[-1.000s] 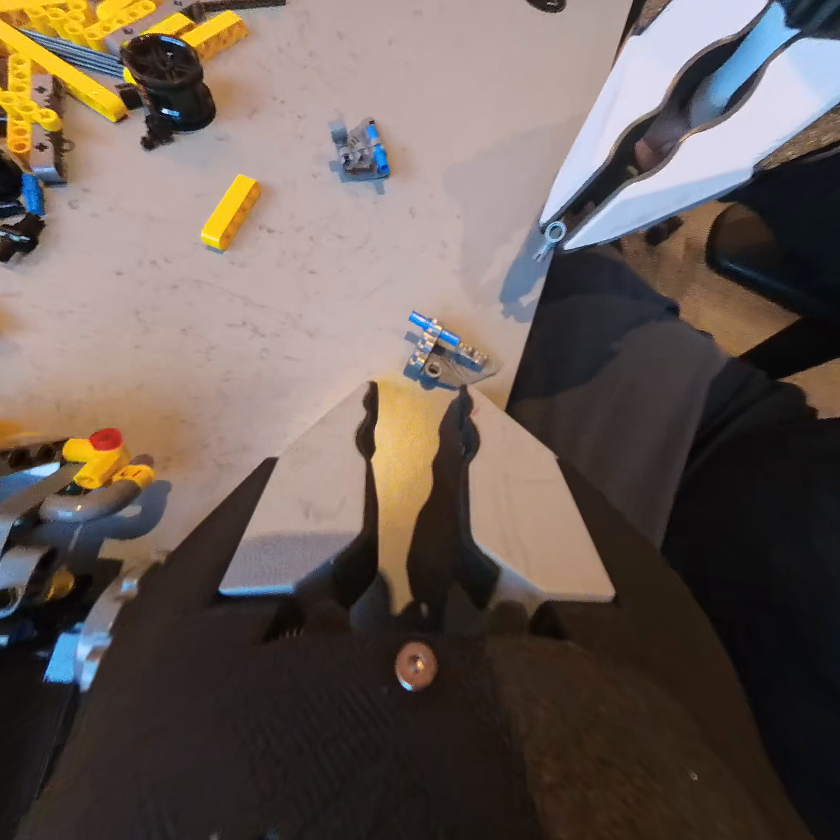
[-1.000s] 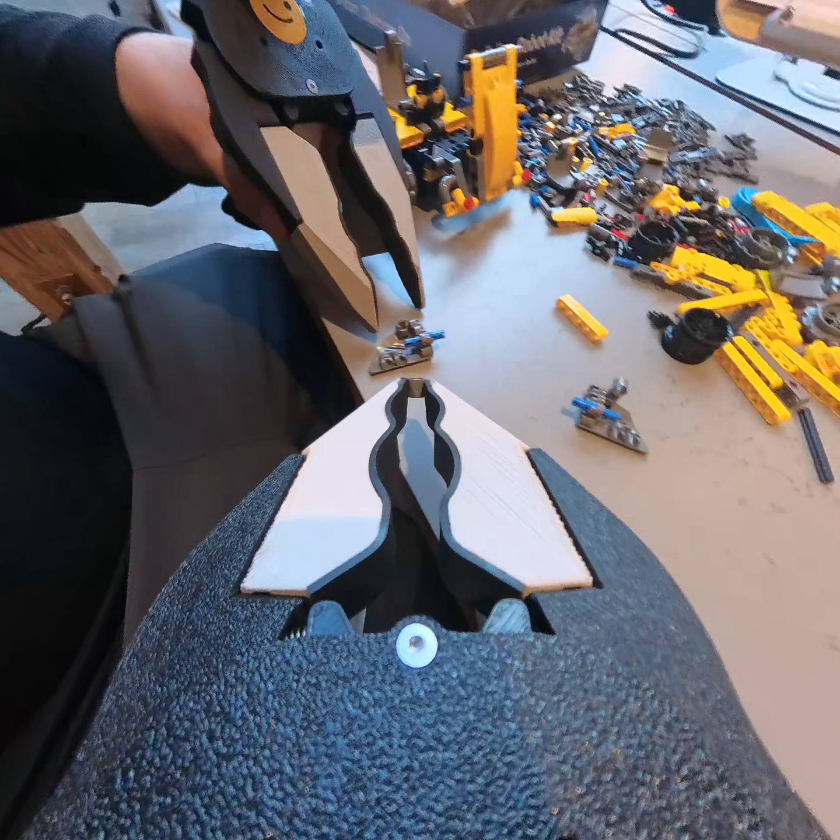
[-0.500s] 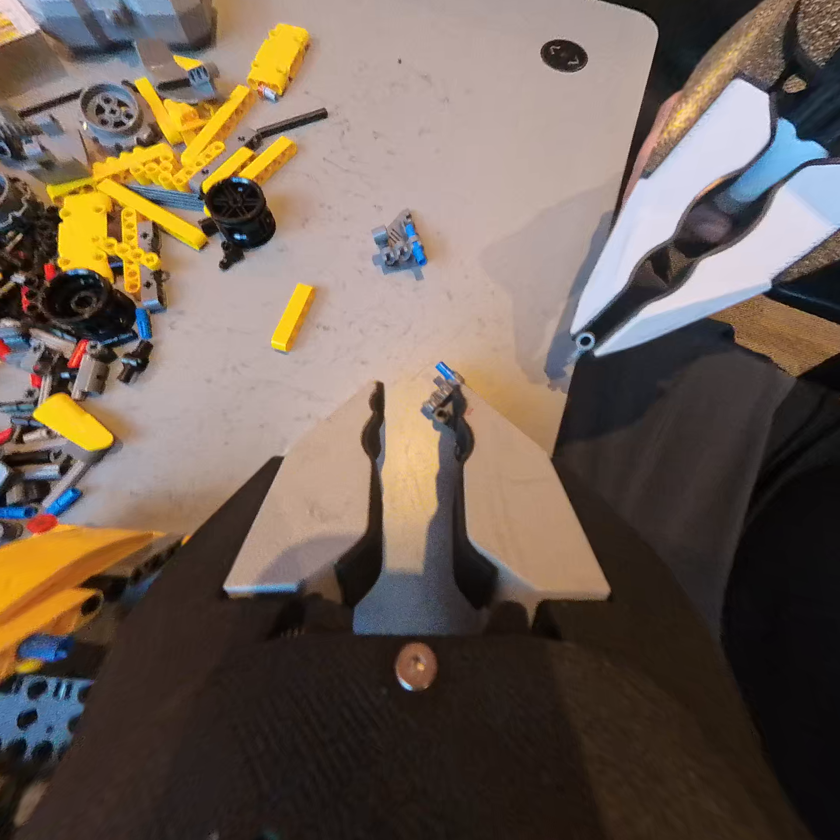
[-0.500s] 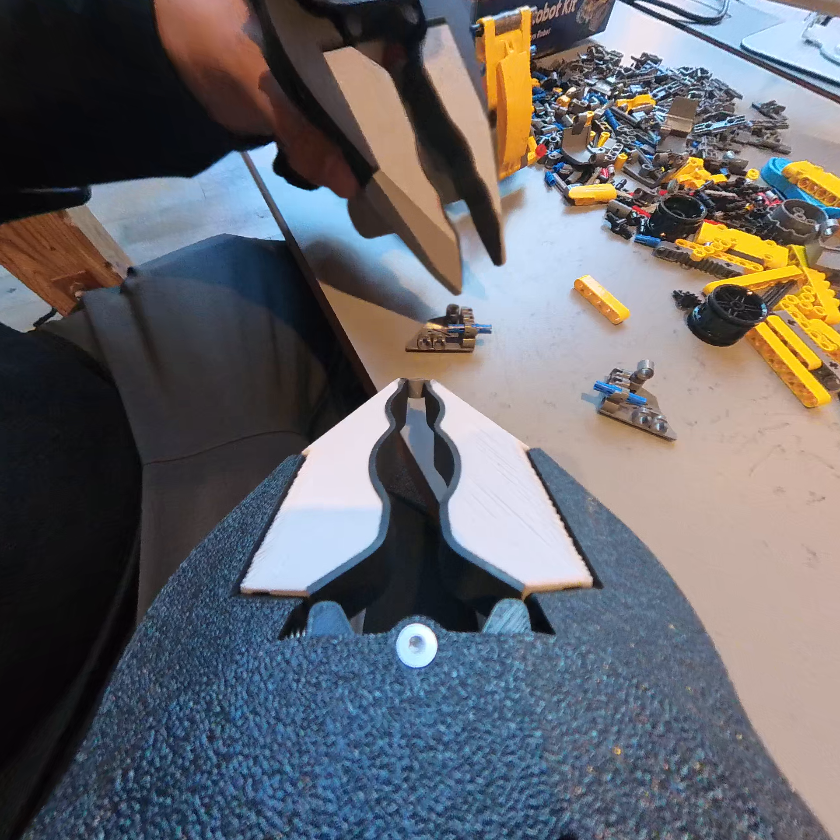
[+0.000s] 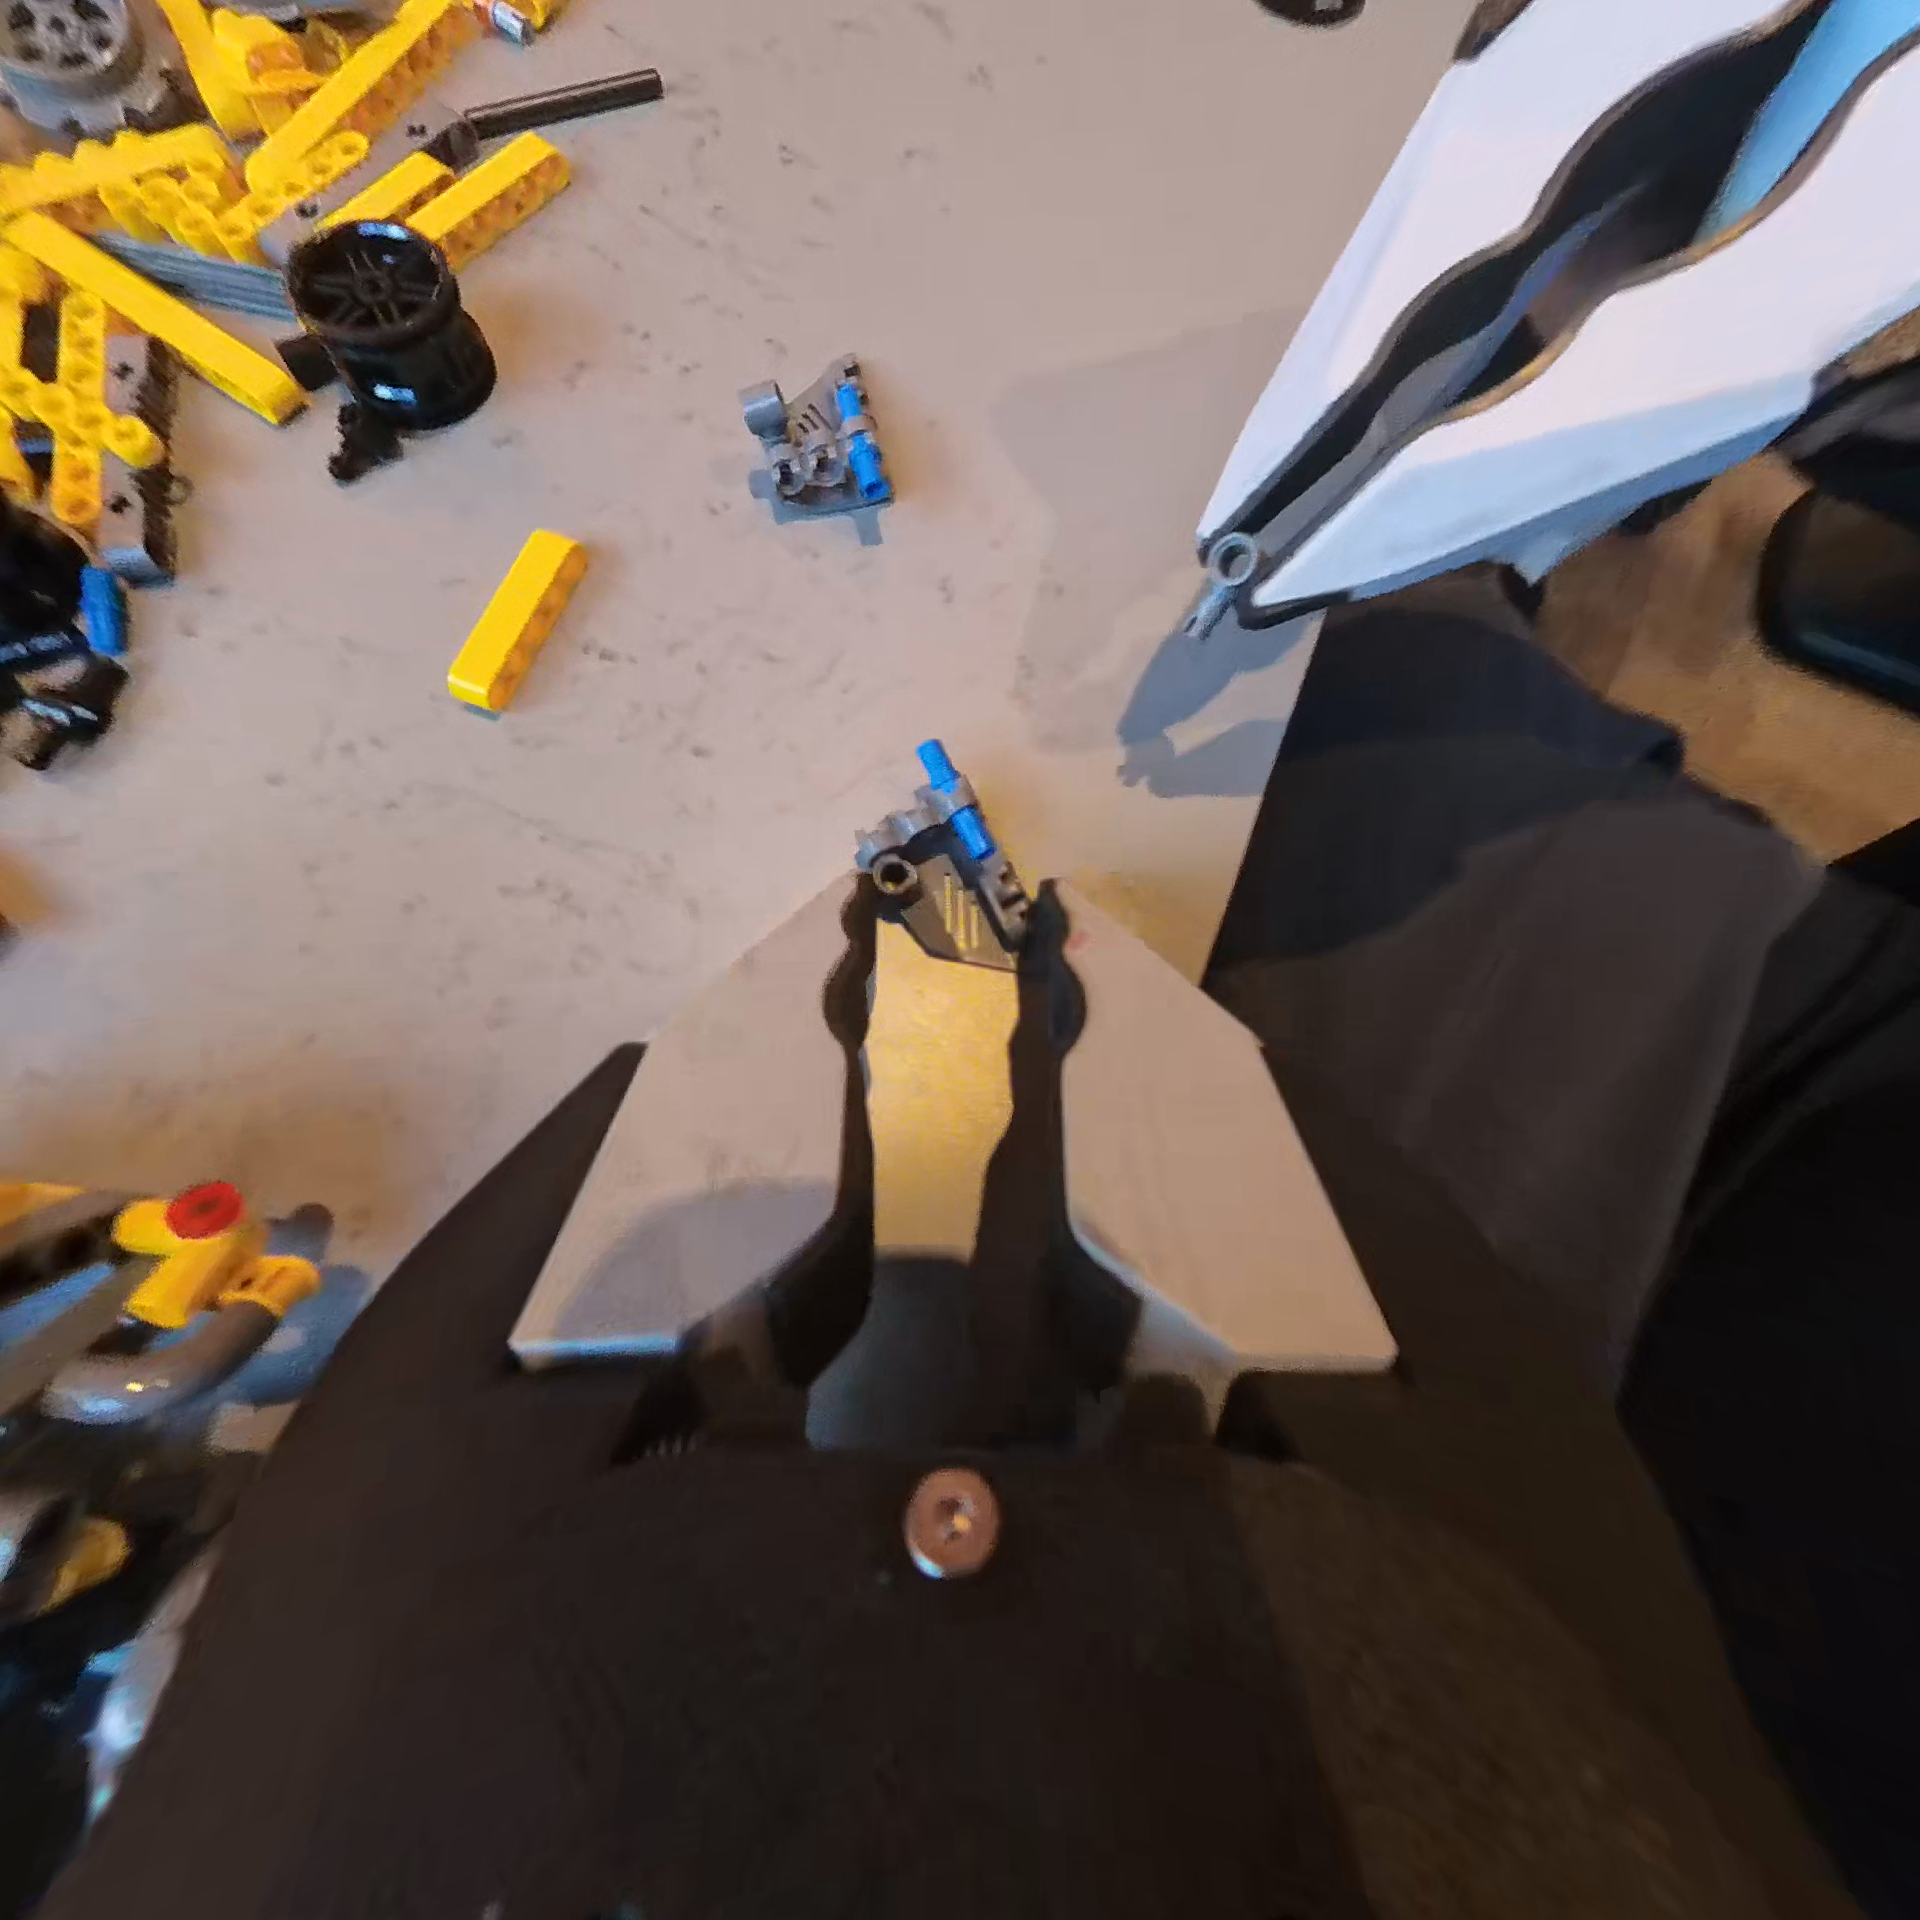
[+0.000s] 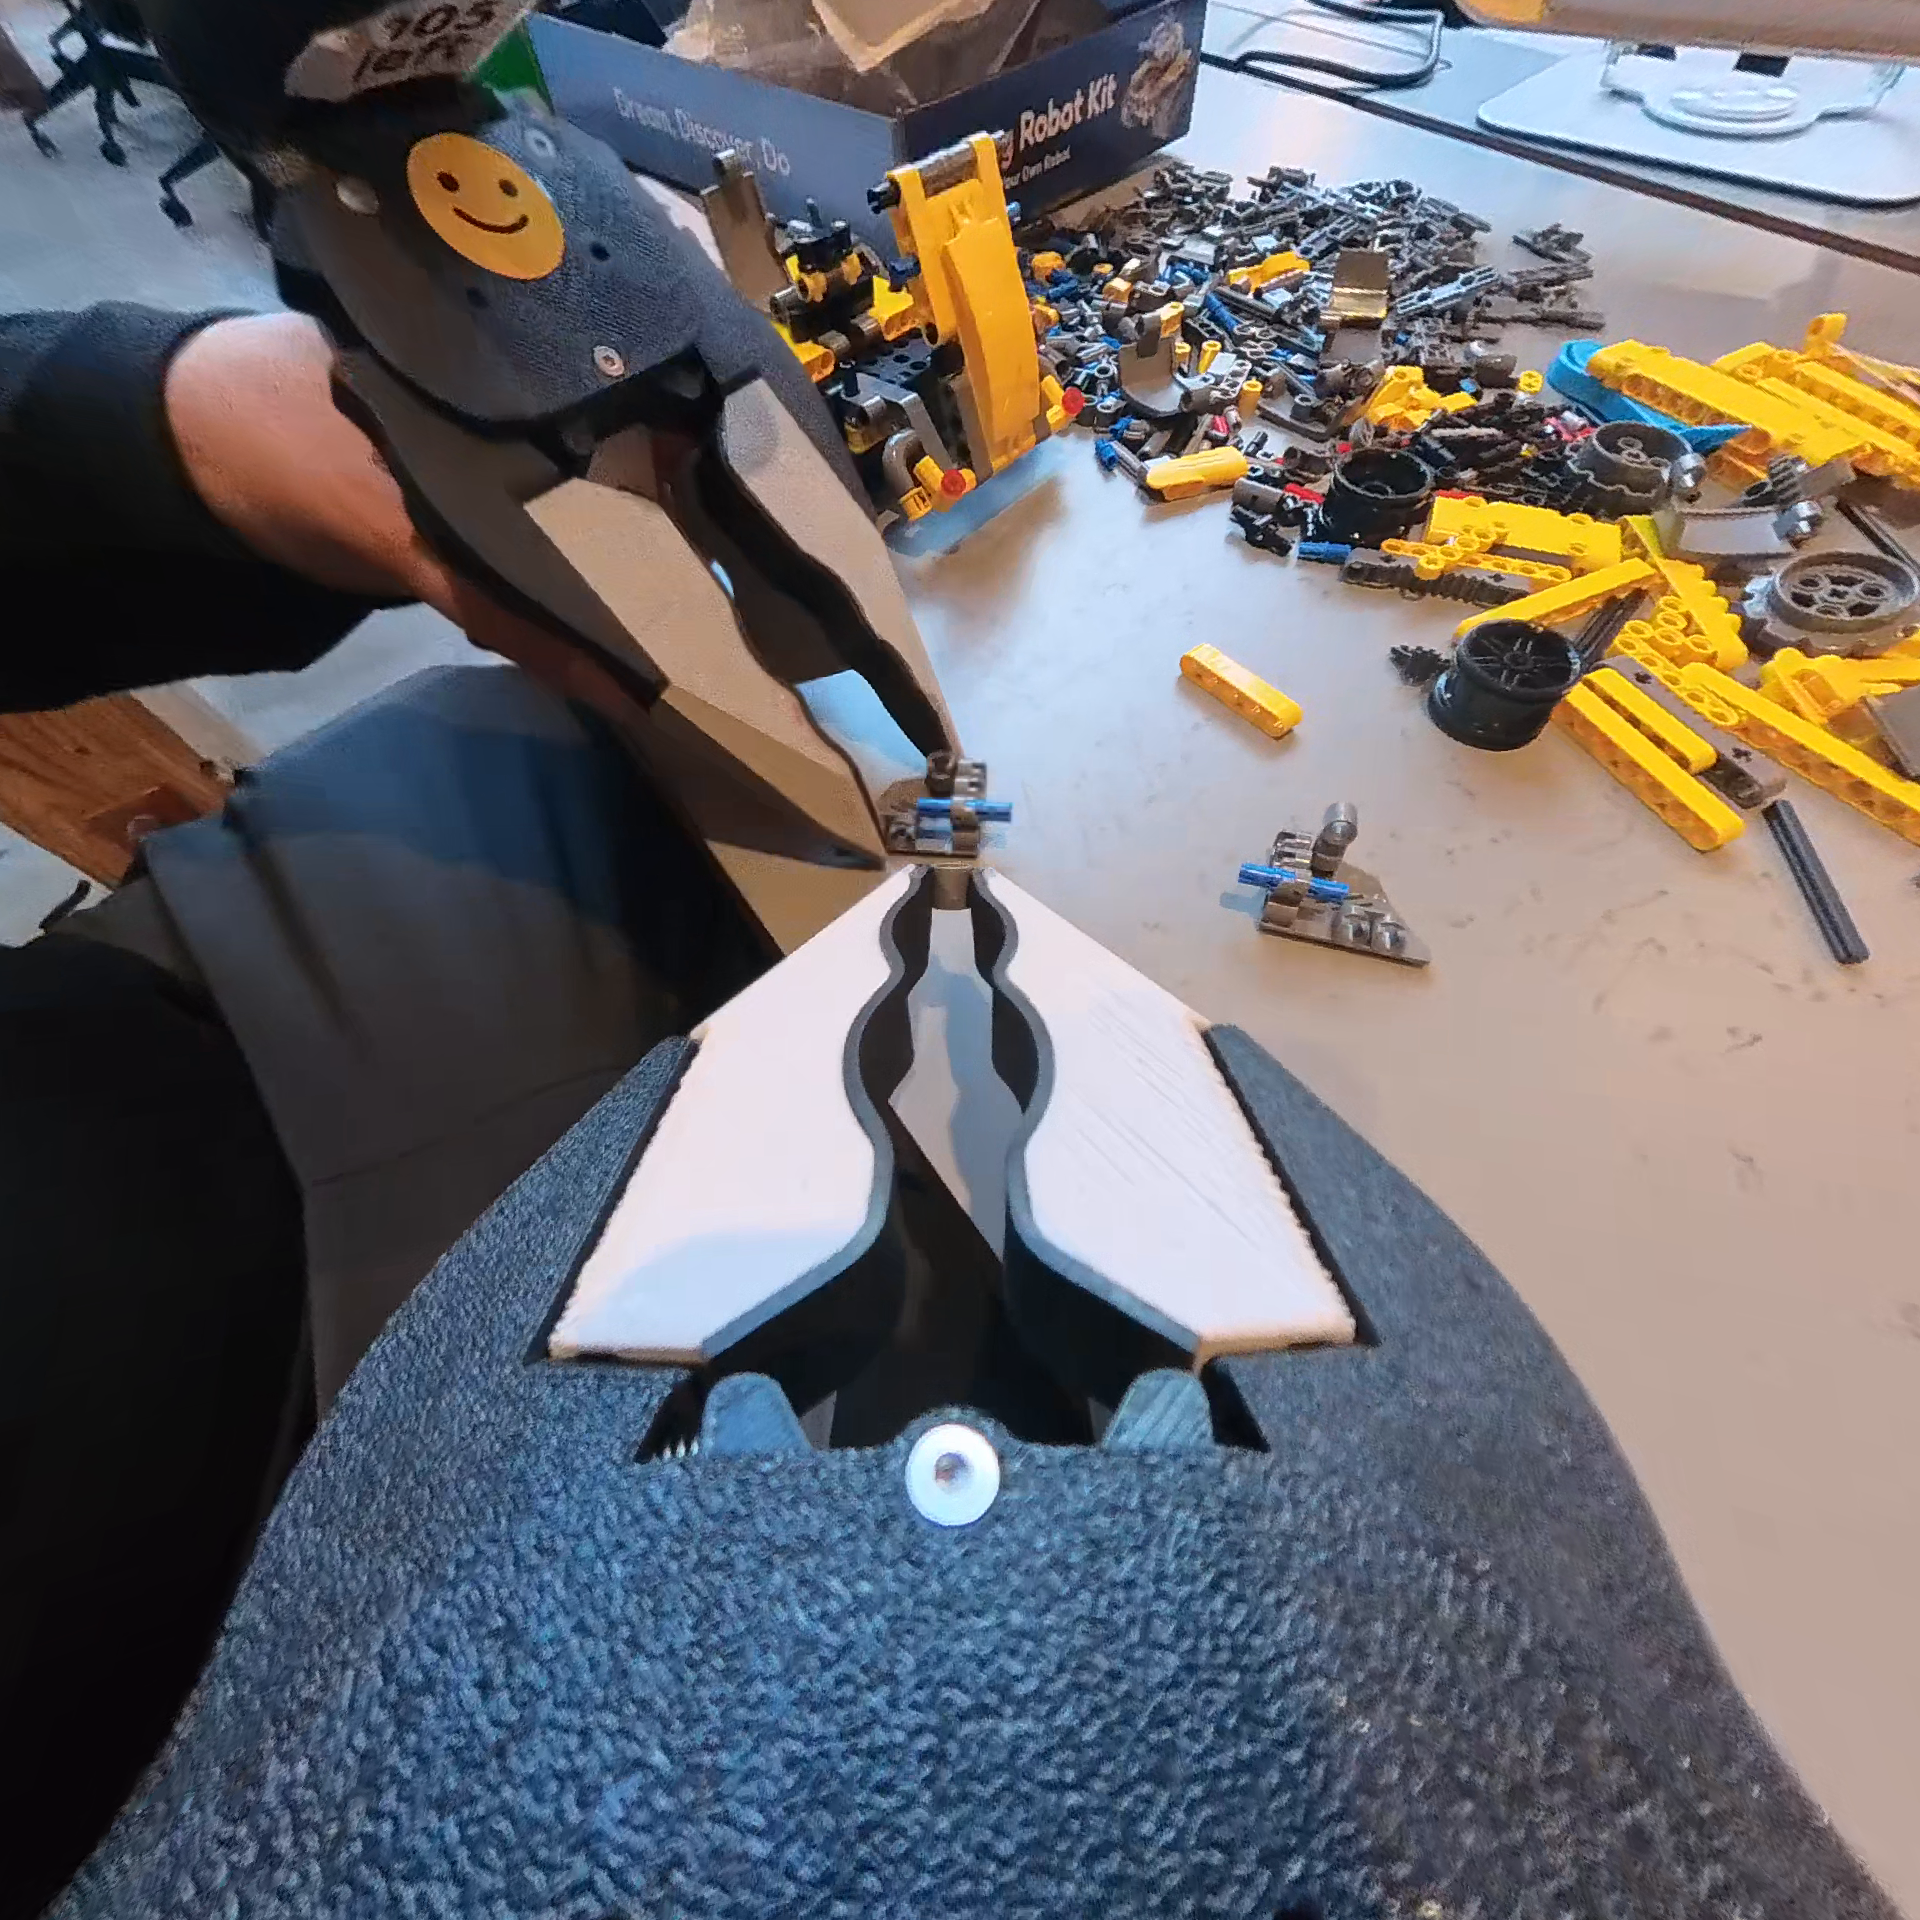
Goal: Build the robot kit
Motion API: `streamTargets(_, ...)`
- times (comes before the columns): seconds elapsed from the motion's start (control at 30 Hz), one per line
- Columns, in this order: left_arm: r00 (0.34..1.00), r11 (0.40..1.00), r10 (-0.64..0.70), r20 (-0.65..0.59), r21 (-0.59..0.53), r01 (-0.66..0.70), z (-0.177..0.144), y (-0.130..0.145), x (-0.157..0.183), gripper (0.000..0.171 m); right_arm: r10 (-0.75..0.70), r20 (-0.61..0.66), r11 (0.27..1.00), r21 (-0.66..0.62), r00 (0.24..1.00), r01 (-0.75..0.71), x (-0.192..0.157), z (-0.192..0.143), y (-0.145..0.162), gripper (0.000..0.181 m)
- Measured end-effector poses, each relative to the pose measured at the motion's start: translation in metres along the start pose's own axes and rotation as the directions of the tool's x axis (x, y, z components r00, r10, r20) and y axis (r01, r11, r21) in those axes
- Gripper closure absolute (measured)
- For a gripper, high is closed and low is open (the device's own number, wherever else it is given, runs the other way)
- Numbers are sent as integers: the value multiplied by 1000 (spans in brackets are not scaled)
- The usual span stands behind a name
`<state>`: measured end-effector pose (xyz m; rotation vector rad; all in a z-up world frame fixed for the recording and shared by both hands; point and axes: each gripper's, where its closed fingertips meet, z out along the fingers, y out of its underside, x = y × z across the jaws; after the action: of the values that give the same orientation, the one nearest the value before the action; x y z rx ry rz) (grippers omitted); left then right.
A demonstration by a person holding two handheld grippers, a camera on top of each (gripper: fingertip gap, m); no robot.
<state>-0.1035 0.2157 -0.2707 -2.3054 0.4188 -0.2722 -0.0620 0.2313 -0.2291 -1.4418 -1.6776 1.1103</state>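
1. The pale counter (image 5: 727, 665) carries everything; its near edge runs beside a person's dark-trousered lap.
2. Far from the small grey assembly (image 5: 940, 878), at the counter's back, stands a dark printed box (image 6: 862, 114), seen in the right wrist view.
3. Before that box, also well beyond the assembly, stands a half-built yellow and black model (image 6: 935, 343), with a wide litter of yellow beams (image 6: 1662, 717) and dark parts to its right.
4. The left gripper (image 5: 948, 902) has its grey fingers (image 5: 748, 1091) spread partway, one on each side of the assembly's dark wedge-shaped plate; I cannot tell whether they press it. A bare hand (image 6: 281, 478) holds this gripper.
5. The right gripper (image 6: 948, 878) hangs just beside the assembly, at the counter's edge; its white fingers (image 6: 769, 1143) are nearly together, pinching a small grey pin (image 5: 1226, 577) at the tips.
6. A black wheel (image 5: 390, 312) sits well away from the assembly, against the beams.
7. A second grey and blue assembly (image 5: 821, 447) lies apart from the first, farther in.
8. A short yellow beam (image 5: 517, 621) lies alone, left of the assembly.
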Motion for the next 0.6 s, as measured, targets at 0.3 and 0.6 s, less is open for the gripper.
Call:
streamTargets(0.3, 994, 993, 111, 12, -36, -110, -3, 4, 0, 133, 160, -6, 987, 11, 987, -160, 1, 11, 1, 174)
streamTargets(0.6, 998, 998, 69, -1, -10, -69, 0, 1, -5, 151, 218, -19, 976, 9, 976, -218, 0, 23, -6, 174)
